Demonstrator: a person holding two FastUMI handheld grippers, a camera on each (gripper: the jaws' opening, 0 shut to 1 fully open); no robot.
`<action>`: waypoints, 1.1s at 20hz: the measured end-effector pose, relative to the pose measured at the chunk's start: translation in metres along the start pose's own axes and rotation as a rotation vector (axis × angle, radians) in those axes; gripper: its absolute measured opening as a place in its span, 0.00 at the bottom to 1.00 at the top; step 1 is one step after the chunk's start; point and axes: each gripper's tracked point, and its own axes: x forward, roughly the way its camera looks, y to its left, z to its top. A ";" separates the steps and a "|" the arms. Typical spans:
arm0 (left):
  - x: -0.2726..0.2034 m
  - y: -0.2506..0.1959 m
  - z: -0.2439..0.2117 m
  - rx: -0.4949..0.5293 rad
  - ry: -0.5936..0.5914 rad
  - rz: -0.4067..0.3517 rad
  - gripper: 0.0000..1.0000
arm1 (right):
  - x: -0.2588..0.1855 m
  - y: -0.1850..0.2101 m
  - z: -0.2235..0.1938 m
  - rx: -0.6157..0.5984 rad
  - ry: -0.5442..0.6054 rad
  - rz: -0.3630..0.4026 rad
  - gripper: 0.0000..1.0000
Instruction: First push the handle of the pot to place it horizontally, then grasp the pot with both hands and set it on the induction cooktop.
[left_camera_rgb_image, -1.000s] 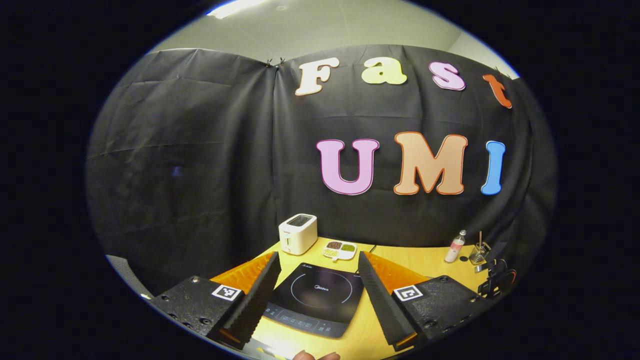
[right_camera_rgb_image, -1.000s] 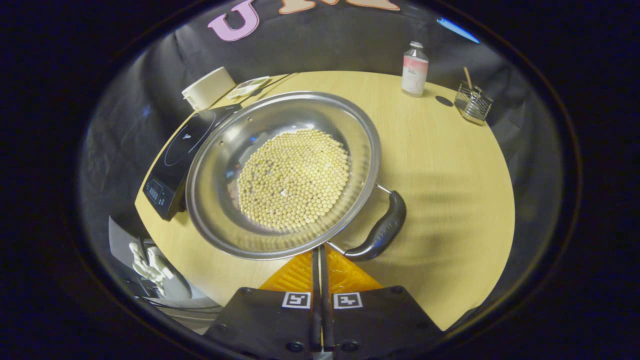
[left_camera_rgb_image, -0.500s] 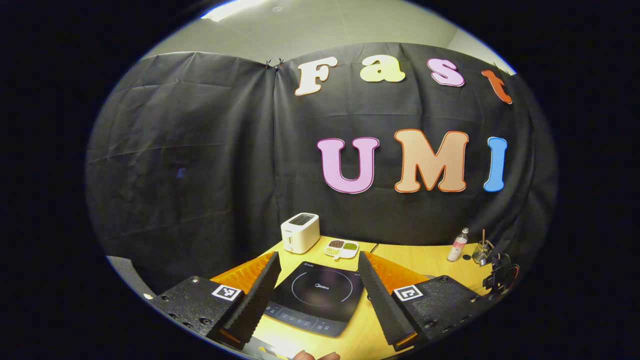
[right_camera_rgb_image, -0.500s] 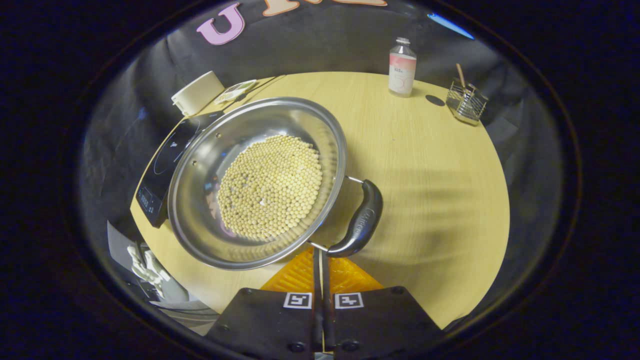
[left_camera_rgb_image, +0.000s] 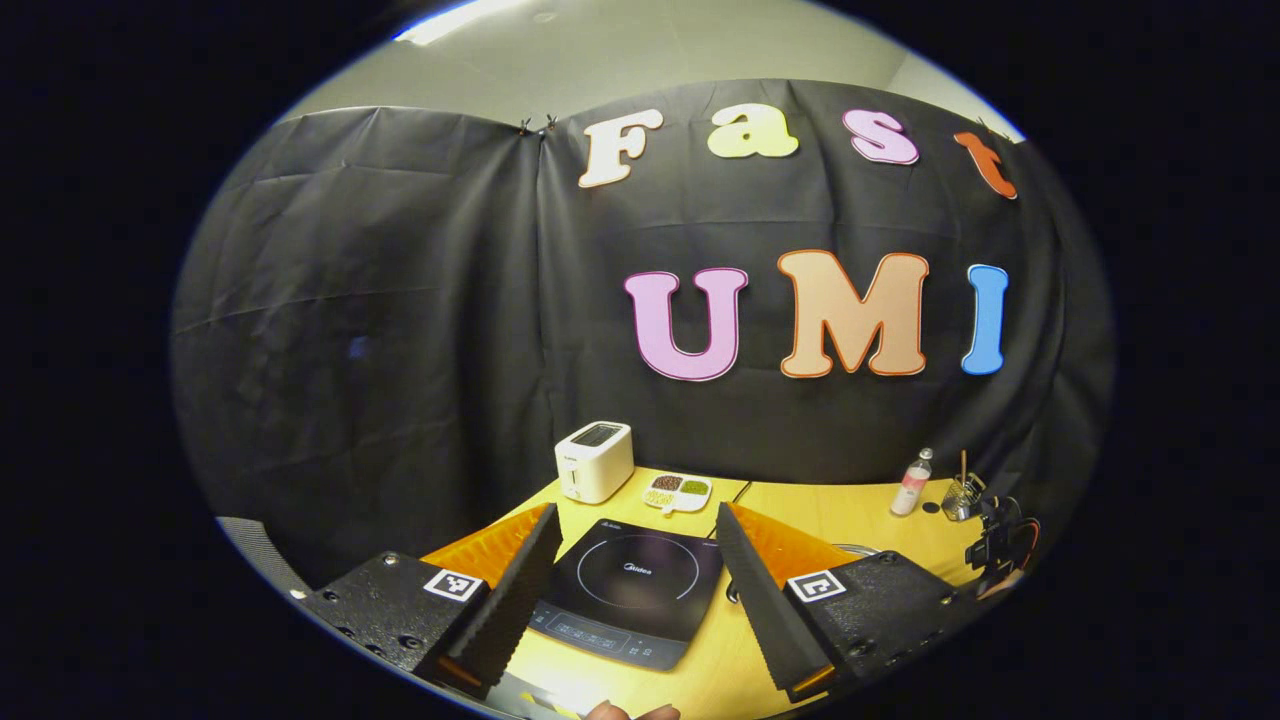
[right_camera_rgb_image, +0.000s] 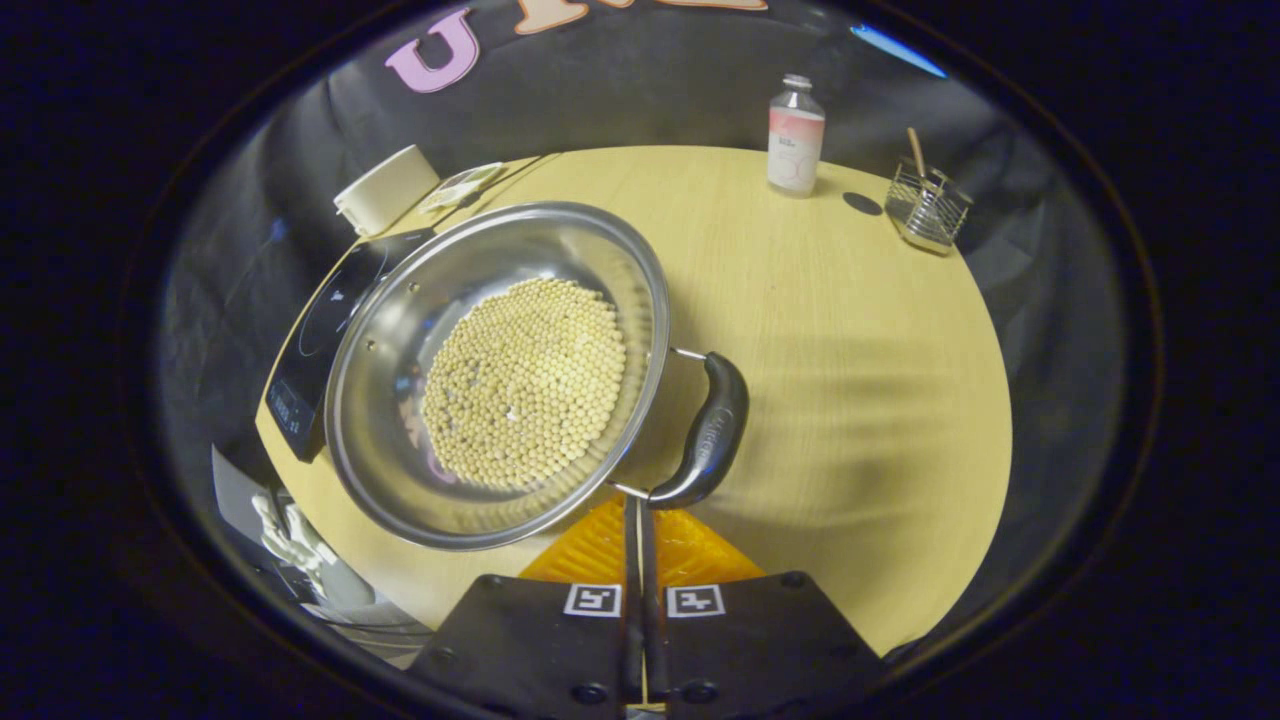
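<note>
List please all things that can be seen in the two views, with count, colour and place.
round steel pot: one, silver, on the table beside the cooktop
pale round beans: many, cream, inside the pot
curved pot handle: one, black, on the pot's side nearest the right gripper
flat induction cooktop: one, black, on the table ahead of the left gripper
boxy toaster: one, white, behind the cooktop
divided snack dish: one, white, beside the toaster
clear bottle: one, pink label, table's far edge
wire basket: one, metal, beside the bottle
round wooden table: one, light yellow
left gripper: open
right gripper: shut, tips by the handle
</note>
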 end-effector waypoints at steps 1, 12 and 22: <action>0.002 -0.001 -0.001 0.000 0.000 -0.009 0.91 | -0.002 -0.002 0.001 0.000 -0.010 -0.014 0.00; 0.076 -0.050 -0.064 -0.036 0.177 -0.327 0.95 | -0.044 0.000 0.032 0.171 -0.136 -0.103 0.98; 0.135 -0.079 -0.174 -0.049 0.530 -0.647 0.95 | -0.044 0.014 0.044 0.327 -0.107 -0.253 0.83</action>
